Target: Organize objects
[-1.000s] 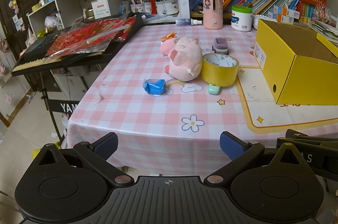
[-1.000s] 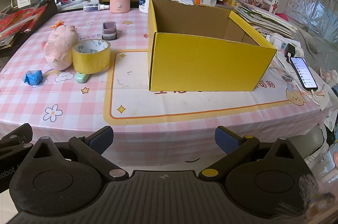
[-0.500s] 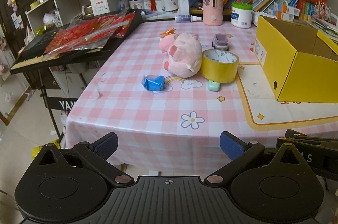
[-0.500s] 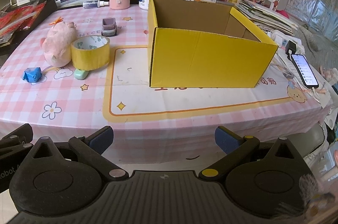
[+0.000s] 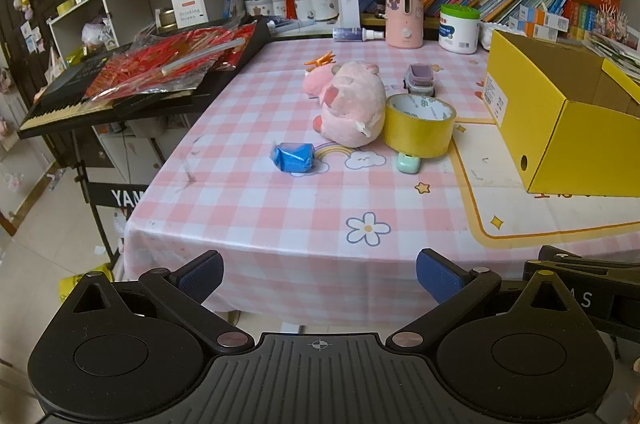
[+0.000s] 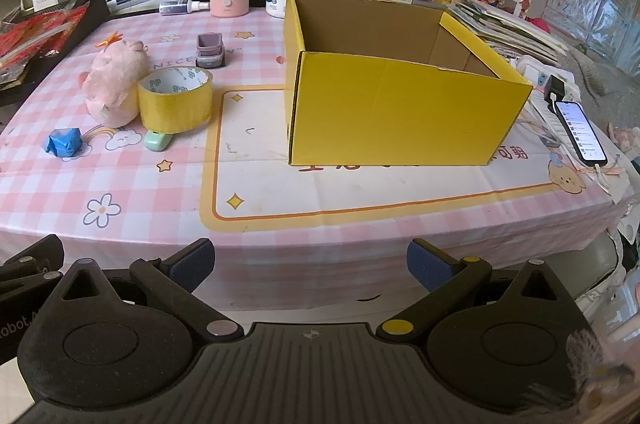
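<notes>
Right wrist view. The right gripper point(image 6: 308, 260), jaws spread wide and empty, sits off the near edge of the table point(image 6: 360, 196). An open yellow box point(image 6: 392, 112) stands right of centre. Toward the left edge, a pink plush toy point(image 6: 114, 80) touches a yellow tape roll point(image 6: 176, 100); a green eraser point(image 6: 156, 141) lies against the roll's near side, a blue wrapped object point(image 6: 64, 142) nearer the left edge. A phone point(image 6: 582, 132) lies at the right edge.
</notes>
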A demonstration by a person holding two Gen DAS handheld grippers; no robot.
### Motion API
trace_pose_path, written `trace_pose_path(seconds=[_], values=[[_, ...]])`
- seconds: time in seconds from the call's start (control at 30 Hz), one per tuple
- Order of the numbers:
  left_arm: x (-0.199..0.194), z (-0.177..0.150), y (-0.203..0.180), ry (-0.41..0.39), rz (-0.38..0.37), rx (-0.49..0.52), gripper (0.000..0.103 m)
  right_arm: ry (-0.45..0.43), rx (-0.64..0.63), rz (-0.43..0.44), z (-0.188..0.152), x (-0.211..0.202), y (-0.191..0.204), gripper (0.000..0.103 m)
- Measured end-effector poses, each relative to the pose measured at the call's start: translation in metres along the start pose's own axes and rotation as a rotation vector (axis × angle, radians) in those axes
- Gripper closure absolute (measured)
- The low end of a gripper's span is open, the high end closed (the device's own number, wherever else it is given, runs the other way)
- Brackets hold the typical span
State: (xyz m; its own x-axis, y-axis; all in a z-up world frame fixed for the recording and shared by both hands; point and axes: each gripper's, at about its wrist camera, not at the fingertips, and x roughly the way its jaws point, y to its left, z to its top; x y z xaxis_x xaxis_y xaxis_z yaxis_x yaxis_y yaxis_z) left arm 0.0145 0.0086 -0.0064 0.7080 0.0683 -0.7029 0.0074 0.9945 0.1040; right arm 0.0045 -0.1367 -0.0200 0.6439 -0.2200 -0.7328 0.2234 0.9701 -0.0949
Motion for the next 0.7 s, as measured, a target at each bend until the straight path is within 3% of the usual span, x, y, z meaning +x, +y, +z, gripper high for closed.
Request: trace_pose_path(seconds=[0.7], values=[[-0.0025, 0.0036, 0.0067, -0.023, -0.035, -0.010, 0.000, -0.012, 0.014, 0.002, 0.0022, -0.0049, 0.0005, 0.000]])
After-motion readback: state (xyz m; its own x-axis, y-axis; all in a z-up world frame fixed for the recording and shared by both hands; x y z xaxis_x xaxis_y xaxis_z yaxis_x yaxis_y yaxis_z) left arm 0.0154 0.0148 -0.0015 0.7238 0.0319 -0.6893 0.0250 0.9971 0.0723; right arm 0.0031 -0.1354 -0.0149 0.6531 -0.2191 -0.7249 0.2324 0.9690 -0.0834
